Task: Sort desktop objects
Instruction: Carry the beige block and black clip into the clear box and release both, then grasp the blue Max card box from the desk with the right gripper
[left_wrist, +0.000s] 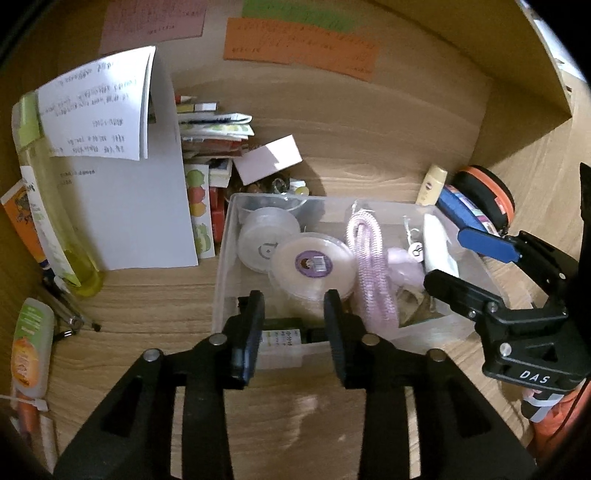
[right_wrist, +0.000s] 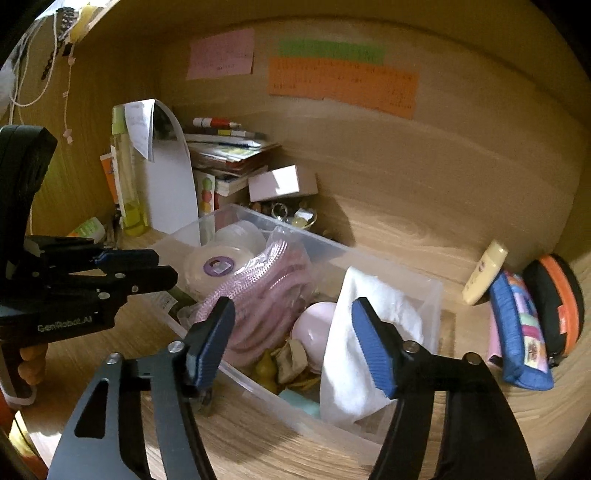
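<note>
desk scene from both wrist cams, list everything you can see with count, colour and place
clear plastic bin: one, transparent, centre of the wooden desk
round clear spools: two, translucent, left half of bin
coiled pink cord: one, pink, middle of bin
white cloth: one, right end of bin
sticky notes: three, pink, green, orange, on back wall
white paper sheets: leaning at left
yellow-green bottle: one, far left
stack of booklets: behind bin
blue pouch: one, right of bin
orange and black round case: one, far right
left gripper: black, open, over bin's near edge
right gripper: blue pads, open, over bin
</note>
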